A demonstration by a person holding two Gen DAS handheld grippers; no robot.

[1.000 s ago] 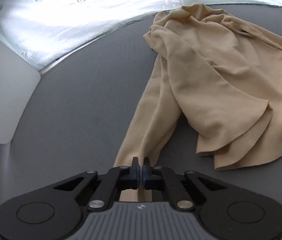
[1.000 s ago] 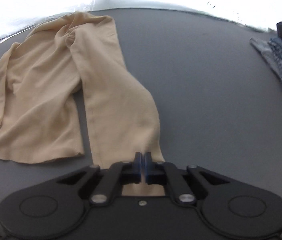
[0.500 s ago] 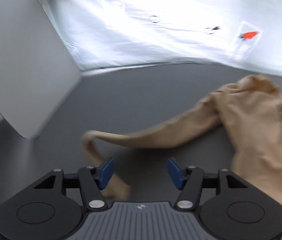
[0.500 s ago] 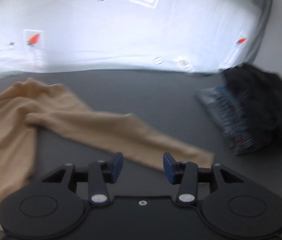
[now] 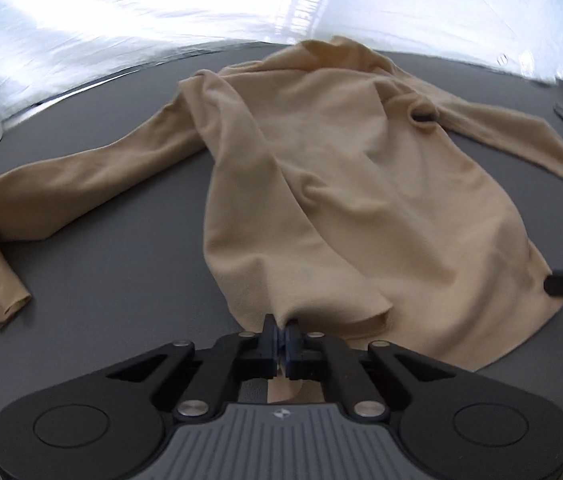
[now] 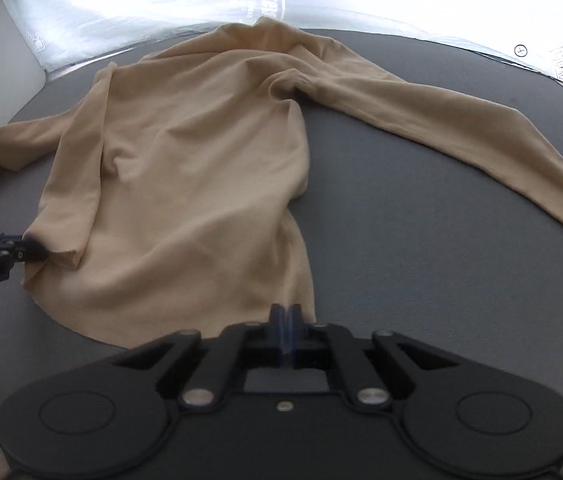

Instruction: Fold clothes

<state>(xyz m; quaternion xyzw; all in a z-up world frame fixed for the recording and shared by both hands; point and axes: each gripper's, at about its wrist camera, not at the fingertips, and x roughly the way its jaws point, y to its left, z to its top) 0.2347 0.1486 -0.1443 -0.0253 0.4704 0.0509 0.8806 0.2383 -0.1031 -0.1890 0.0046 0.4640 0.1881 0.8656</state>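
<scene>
Both grippers have left the sleeve cuffs and moved to the hem. Left gripper (image 5: 281,336) and right gripper (image 6: 285,320) are each clamped on the tan top (image 5: 361,184) (6 o'clock edge), spread on the counter (image 6: 421,240). Step: flattening. Next: pull hem taut, evenly

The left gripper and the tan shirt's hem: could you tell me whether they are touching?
Touching. In the left wrist view, the left gripper has its fingers shut on the hem of the tan shirt, fabric pinched between them.

Both sleeves are let go; the left gripper (image 5: 281,338) and right gripper (image 6: 286,322) now pinch the tan top's (image 5: 361,184) hem corners between their fingers.
</scene>
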